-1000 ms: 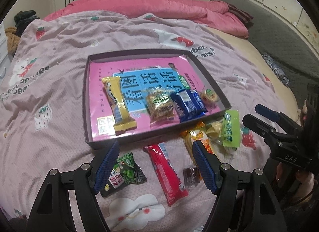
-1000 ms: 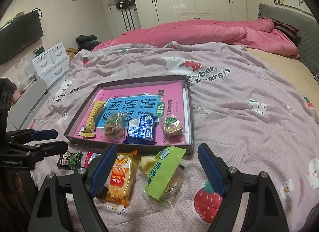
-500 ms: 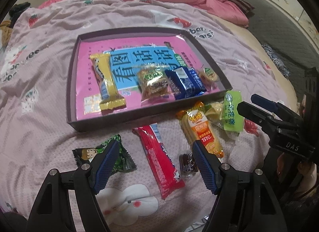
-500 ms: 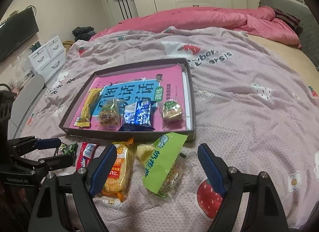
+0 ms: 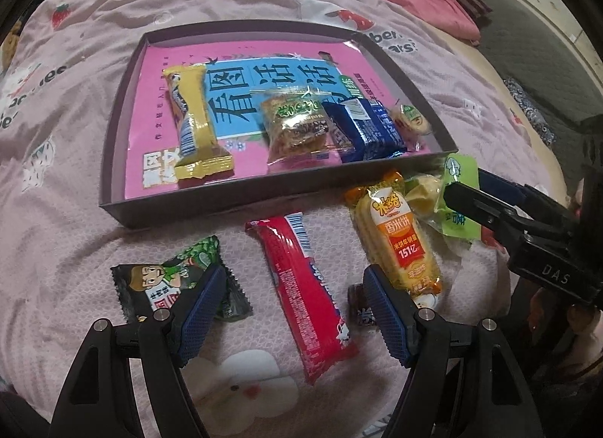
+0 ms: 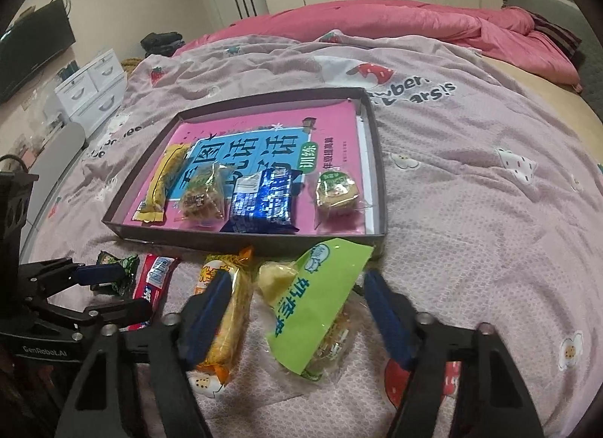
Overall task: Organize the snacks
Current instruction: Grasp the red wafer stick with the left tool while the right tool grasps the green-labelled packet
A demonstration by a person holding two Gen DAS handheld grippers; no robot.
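Note:
A dark shallow tray (image 5: 181,208) (image 6: 378,159) with a pink book inside lies on the bed and holds a yellow bar (image 5: 192,118), a clear biscuit pack (image 5: 297,129), a blue pack (image 5: 363,129) and a round cake (image 6: 335,189). In front of it lie a green-black packet (image 5: 166,283), a red bar (image 5: 305,287), an orange rice cracker pack (image 5: 399,238) (image 6: 226,310) and a green-labelled pack (image 6: 316,298). My left gripper (image 5: 290,310) is open, low over the red bar. My right gripper (image 6: 297,317) is open around the green-labelled pack.
A small dark candy (image 5: 358,298) lies beside the red bar. The pink strawberry-print bedspread (image 6: 471,174) covers the bed, with a pink duvet (image 6: 377,20) behind. White drawers (image 6: 90,87) stand at the far left.
Both grippers have moved forward and down toward the loose snacks in front of the tray. Both stay open.

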